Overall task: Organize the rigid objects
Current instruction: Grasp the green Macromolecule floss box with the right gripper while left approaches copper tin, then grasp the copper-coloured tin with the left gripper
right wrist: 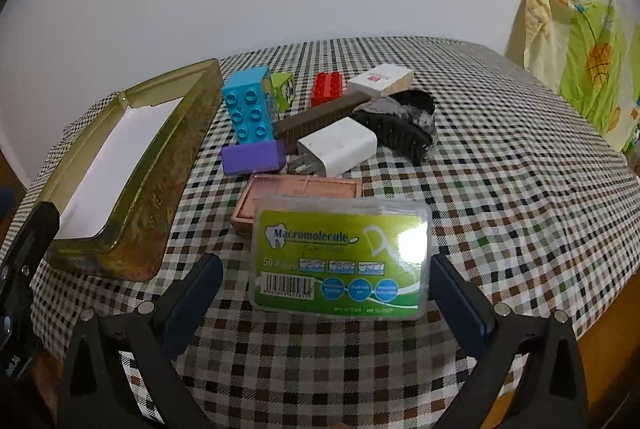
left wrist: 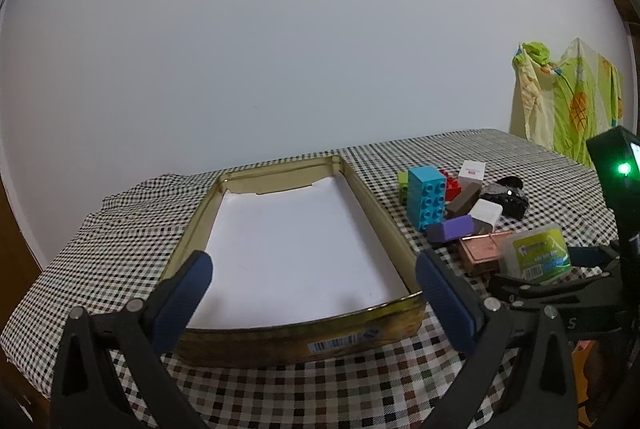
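A gold tin tray [left wrist: 390,225] lined with white paper lies on the checked cloth; it also shows in the right wrist view [right wrist: 168,157]. My left gripper [left wrist: 314,273] is open over the tray's near end, holding nothing. My right gripper [right wrist: 326,283] is open around a green floss-pick box [right wrist: 340,259], its right pad close to the box; the left pad stands apart. The box leans on a copper case [right wrist: 304,189]. Behind lie a purple block [right wrist: 252,157], white charger [right wrist: 340,147], blue brick [right wrist: 250,109], red brick [right wrist: 327,87], brown bar [right wrist: 316,119] and black hair claw [right wrist: 396,131].
A green cube [right wrist: 283,89] and a white box [right wrist: 380,79] lie at the back of the pile. A yellow-green cloth [right wrist: 580,61] hangs at the right past the table edge. The right gripper's body [left wrist: 580,289] shows at the right in the left wrist view.
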Tool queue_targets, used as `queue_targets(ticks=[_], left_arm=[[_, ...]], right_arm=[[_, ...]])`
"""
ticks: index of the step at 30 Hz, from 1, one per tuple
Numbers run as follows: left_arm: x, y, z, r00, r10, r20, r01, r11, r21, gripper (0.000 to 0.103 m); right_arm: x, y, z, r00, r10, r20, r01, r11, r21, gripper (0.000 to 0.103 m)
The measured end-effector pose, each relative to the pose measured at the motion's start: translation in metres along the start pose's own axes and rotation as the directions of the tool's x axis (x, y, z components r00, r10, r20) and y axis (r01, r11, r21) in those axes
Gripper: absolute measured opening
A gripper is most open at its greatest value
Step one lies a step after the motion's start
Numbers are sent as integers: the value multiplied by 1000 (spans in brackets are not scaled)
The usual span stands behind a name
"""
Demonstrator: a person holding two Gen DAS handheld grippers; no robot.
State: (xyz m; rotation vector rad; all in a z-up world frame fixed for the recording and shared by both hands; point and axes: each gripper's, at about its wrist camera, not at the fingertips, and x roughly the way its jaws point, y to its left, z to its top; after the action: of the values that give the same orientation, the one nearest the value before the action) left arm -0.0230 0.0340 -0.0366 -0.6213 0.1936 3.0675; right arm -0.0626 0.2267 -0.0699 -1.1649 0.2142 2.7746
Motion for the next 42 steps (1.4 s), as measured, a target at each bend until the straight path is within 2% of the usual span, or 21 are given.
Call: queue_targets(ticks=[3, 6, 11, 16, 20, 25, 34, 42], left_arm=[[2, -2, 0, 1000, 3, -4, -3, 1000, 7, 103], [4, -3, 1, 1000, 11, -6, -10, 1000, 13, 103], [12, -7, 9, 1000, 23, -6, -22, 1000, 17, 103], [12, -25, 21, 999, -48, -15, 48, 999, 25, 103], [14, -55, 29, 995, -98, -27, 100, 992, 78, 103], [19, -93, 33, 989, -140, -53, 146, 979, 140, 103], [41, -130, 34, 963, -212, -169, 238, 960, 151, 103], [60, -143, 26, 947, -216, -240, 253, 957, 139, 103]], right_arm=[[3, 0, 1, 1000, 0, -11, 0, 1000, 0, 99], [5, -1, 0, 1000, 4, -24, -4, 1000, 1, 83], [5, -1, 0, 1000, 12, -15, -12, 1000, -19, 82], [-3, -9, 2, 1000, -16, 21, 17, 999, -38, 82], [-14, -29, 9, 997, -55, 62, 57, 998, -30, 82], [-14, -60, 15, 995, -79, 62, 79, 997, 7, 82], [-10, -107, 13, 995, -89, 43, 85, 992, 88, 82], [-9, -126, 13, 996, -75, 54, 67, 989, 134, 82]])
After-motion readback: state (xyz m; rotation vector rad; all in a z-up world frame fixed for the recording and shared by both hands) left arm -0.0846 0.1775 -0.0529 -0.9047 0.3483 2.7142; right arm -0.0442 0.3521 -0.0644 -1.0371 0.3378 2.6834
